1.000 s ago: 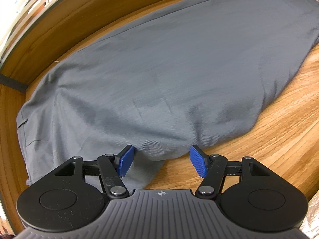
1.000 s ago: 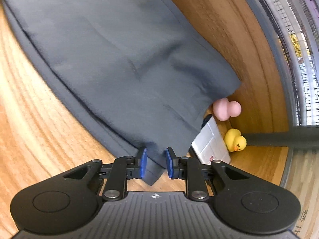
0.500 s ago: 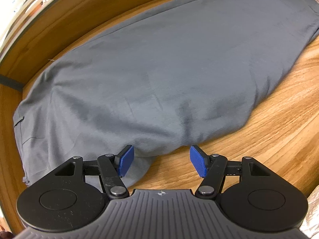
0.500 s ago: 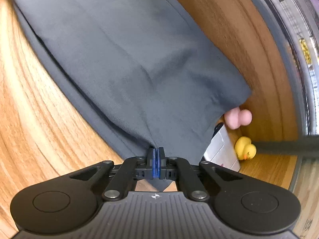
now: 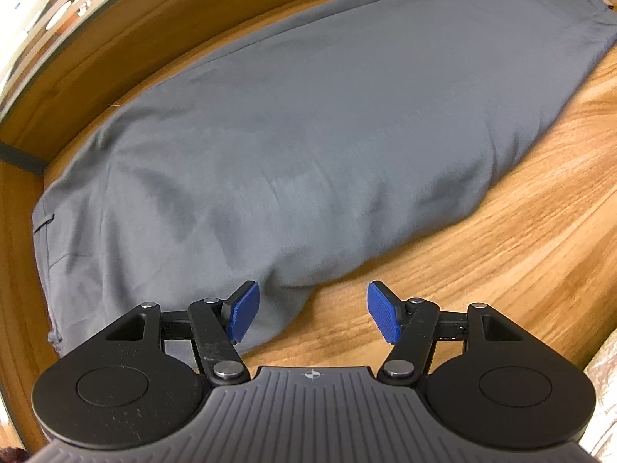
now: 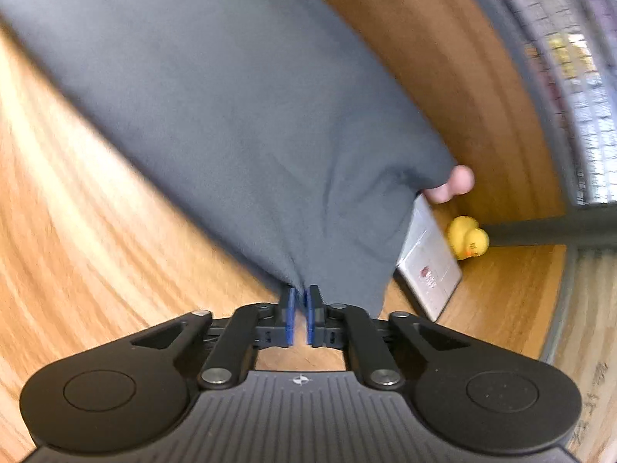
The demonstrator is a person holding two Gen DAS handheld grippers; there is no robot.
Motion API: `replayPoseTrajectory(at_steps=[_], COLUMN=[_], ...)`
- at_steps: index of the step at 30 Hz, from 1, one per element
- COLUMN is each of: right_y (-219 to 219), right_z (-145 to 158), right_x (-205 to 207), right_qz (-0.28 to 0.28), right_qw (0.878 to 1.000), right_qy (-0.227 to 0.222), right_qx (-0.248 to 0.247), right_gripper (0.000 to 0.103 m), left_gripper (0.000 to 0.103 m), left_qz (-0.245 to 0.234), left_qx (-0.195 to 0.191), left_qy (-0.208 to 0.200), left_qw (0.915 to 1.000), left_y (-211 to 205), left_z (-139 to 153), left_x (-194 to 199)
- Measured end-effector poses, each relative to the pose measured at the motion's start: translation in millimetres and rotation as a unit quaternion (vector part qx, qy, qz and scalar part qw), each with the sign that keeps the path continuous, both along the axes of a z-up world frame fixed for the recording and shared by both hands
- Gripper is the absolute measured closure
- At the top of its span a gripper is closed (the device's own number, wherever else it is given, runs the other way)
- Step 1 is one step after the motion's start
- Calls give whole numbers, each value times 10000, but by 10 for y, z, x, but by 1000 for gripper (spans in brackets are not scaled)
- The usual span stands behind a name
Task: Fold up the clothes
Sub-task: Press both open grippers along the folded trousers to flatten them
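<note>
A grey garment (image 5: 300, 146), folded lengthwise, lies across the wooden table (image 5: 501, 254). My left gripper (image 5: 312, 318) is open just above the table, its left pad next to the garment's near rounded edge and nothing between the pads. In the right wrist view the same grey garment (image 6: 231, 115) hangs up from the table. My right gripper (image 6: 299, 314) is shut on the garment's corner hem and holds it lifted, with the cloth bunched at the pads.
A pink toy duck (image 6: 455, 183), a yellow rubber duck (image 6: 468, 241) and a flat silver packet (image 6: 430, 266) sit by the table's raised wooden rim (image 6: 462, 58), partly under the lifted cloth. A pale quilted surface (image 5: 603, 397) shows at the lower right.
My right gripper closed on the garment's corner and has lifted it, pulling the cloth up. My left gripper stayed open and drew slightly back from the garment's edge.
</note>
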State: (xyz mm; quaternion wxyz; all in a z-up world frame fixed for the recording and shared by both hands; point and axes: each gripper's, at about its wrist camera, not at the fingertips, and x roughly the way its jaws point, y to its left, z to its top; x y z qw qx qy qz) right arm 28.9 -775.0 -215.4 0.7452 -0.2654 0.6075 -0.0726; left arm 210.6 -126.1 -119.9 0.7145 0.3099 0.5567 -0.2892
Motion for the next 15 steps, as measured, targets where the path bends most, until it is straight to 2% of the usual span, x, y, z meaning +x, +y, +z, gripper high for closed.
replayPoseTrajectory(at_steps=[1, 6, 9, 15], right_y=[60, 536, 838, 1355], right_z=[50, 235, 296, 332], right_x=[5, 36, 89, 221], right_qz=[-43, -56, -81, -318], right_qw=[9999, 9990, 9983, 9923], right_qy=[-128, -434, -516, -588], right_qx=[-25, 12, 269, 1038], right_gripper=[68, 67, 62, 61], left_gripper=[37, 36, 36, 37], left_qz=[40, 258, 314, 412], left_qx=[-24, -100, -164, -314], left_qy=[6, 30, 37, 80], left_qw=[10000, 9996, 9994, 9986], left_y=[15, 92, 114, 166], left_z=[1, -23, -49, -111], left_x=[-10, -160, -227, -327])
